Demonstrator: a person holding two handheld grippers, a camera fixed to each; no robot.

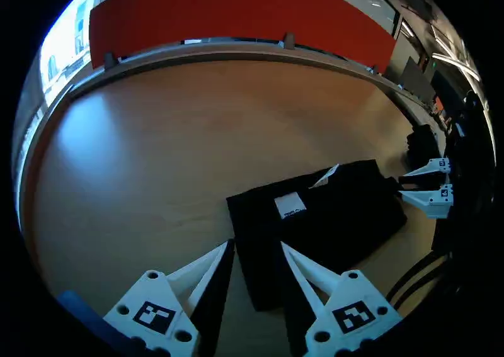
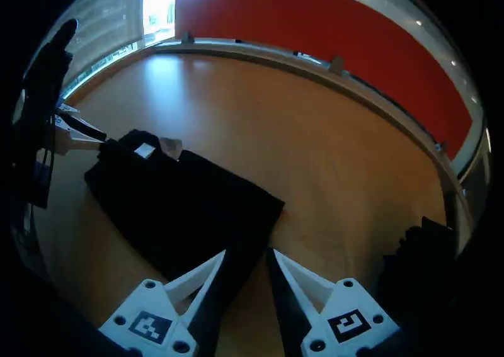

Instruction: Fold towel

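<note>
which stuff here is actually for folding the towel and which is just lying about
For the job:
- black towel
- left hand-held gripper
- right hand-held gripper

Just lying about:
- dark heap near the table edge, possibly more cloth
- orange partition behind the table

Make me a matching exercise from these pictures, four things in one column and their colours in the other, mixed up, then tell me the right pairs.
Things
1. towel lying on the table
2. label on the towel
3. panel standing along the table's far edge
4. table top

Colours
A. red
B. white
C. black
D. light brown wood

Right pairs: 1-C, 2-B, 3-A, 4-D
</note>
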